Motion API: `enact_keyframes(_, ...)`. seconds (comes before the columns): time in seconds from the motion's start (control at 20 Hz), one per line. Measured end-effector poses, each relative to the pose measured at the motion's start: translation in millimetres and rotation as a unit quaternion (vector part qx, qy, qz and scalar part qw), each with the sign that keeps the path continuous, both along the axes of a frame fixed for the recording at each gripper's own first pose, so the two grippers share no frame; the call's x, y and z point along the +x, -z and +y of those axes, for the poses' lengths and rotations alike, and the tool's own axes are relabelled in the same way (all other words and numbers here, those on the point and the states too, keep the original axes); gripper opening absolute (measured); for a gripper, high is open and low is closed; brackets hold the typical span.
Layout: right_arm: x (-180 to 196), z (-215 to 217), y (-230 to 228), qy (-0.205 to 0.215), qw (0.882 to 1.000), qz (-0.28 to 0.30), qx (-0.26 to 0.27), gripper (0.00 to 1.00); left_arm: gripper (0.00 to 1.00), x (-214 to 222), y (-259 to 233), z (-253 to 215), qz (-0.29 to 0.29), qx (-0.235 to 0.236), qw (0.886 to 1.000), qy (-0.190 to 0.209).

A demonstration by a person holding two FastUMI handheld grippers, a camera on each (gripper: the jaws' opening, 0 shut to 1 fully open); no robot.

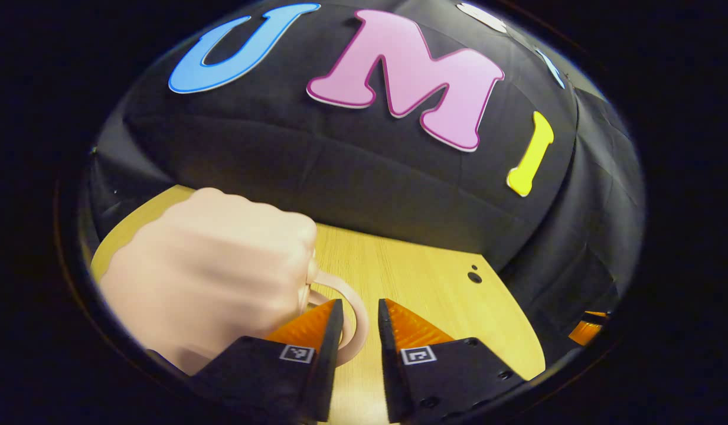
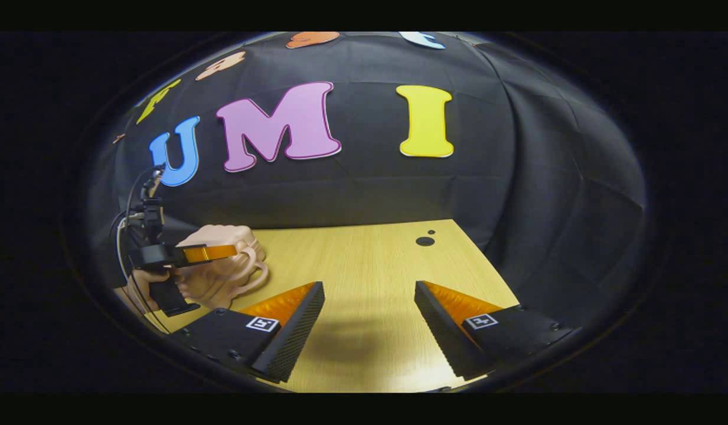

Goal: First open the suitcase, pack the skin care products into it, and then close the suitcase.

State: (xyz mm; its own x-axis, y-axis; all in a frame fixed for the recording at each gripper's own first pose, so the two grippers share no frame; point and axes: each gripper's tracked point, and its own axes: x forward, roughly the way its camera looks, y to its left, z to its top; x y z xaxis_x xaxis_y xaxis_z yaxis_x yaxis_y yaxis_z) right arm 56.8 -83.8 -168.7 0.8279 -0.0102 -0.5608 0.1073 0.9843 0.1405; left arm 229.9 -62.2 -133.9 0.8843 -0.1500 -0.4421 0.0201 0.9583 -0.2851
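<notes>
Closest to my left gripper [image 1: 361, 321] is the suitcase [image 1: 210, 277], a small pale pink case with rounded, ribbed sides and a loop handle [image 1: 355, 316]. It sits at the table's [image 1: 411, 277] left edge, and the handle passes between my slightly parted fingers; I cannot tell whether they press it. I judge it light and stiff-shelled (probably slick), so the handle or lid seam is the place to hold. Further right, my right gripper [image 2: 369, 316] hangs wide open over bare wood, holding nothing, well apart from the case.
</notes>
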Motion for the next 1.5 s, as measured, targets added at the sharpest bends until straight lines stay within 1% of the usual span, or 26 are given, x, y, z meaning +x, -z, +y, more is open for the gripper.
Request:
enact_keyframes(0.05,2.7,3.0,-6.6,-0.004,1.0,-0.007,0.005,0.98,0.63,-6.8,-17.7,4.2,-0.016,0.003,1.0,-0.01)
enact_keyframes(0.1,2.5,5.3,-13.3,-0.006,1.0,-0.011,0.006,0.98,0.74,-15.8,-34.2,8.3,-0.031,0.009,0.999,-0.016)
enact_keyframes(0.15,1.9,7.4,-20.3,-0.008,1.0,-0.017,0.006,0.98,0.92,-24.5,-55.3,13.1,-0.045,0.019,0.999,-0.022)
enact_keyframes(0.2,-1.1,11.0,-29.1,-0.007,1.0,-0.029,0.005,0.98,0.95,-33.8,-73.9,18.1,-0.06,0.033,0.997,-0.025)
enact_keyframes(0.35,-7.1,22.0,-66.5,-0.003,0.998,-0.062,0.002,0.97,0.96,-64.7,-141.4,29.9,-0.12,0.089,0.988,-0.023)
enact_keyframes(0.45,-11.9,28.3,-99.3,0.001,0.996,-0.089,-0.003,0.98,0.96,-92.3,-189.6,36.1,-0.167,0.124,0.978,-0.021)
enact_keyframes(0.5,-17.2,32.5,-117.0,0.002,0.995,-0.104,-0.008,0.98,0.96,-108.8,-213.2,35.8,-0.189,0.133,0.973,-0.017)
enact_keyframes(0.6,-29.6,40.0,-147.0,0.002,0.992,-0.123,-0.03,0.98,0.96,-143.3,-252.5,37.2,-0.222,0.139,0.965,-0.005)
enact_keyframes(0.7,-43.3,55.8,-174.8,-0.001,0.988,-0.147,-0.046,0.98,0.96,-179.8,-271.4,43.1,-0.228,0.128,0.965,-0.003)
enact_keyframes(0.8,-57.2,73.8,-199.7,0.002,0.984,-0.173,-0.041,0.98,0.96,-212.5,-272.5,48.6,-0.227,0.12,0.966,-0.008)
enact_keyframes(0.9,-75.1,94.1,-219.3,0.003,0.981,-0.191,-0.02,0.98,0.96,-237.2,-258.2,53.4,-0.233,0.116,0.965,-0.006)
enact_keyframes(1.0,-92.3,113.8,-228.2,-0.007,0.979,-0.203,-0.003,0.98,0.96,-259.8,-252.9,70.0,-0.236,0.122,0.964,-0.007)
enact_keyframes(1.1,-107.8,120.0,-232.9,-0.006,0.976,-0.216,-0.006,0.97,0.96,-275.5,-251.5,85.1,-0.239,0.131,0.962,-0.009)
enact_keyframes(1.2,-117.5,124.4,-228.6,-0.006,0.975,-0.221,-0.016,0.97,0.96,-285.6,-250.0,95.9,-0.235,0.13,0.963,-0.017)
enact_keyframes(1.25,-119.6,124.6,-225.4,-0.004,0.975,-0.222,-0.023,1.0,0.96,-289.1,-249.4,96.4,-0.235,0.128,0.963,-0.017)
enact_keyframes(1.3,-121.3,127.1,-223.4,-0.004,0.975,-0.222,-0.026,0.97,0.96,-290.6,-248.0,96.7,-0.235,0.13,0.963,-0.019)
enact_keyframes(1.5,-128.0,131.4,-217.8,-0.001,0.975,-0.22,-0.032,0.98,0.96,-287.7,-240.5,93.0,-0.229,0.143,0.963,-0.006)
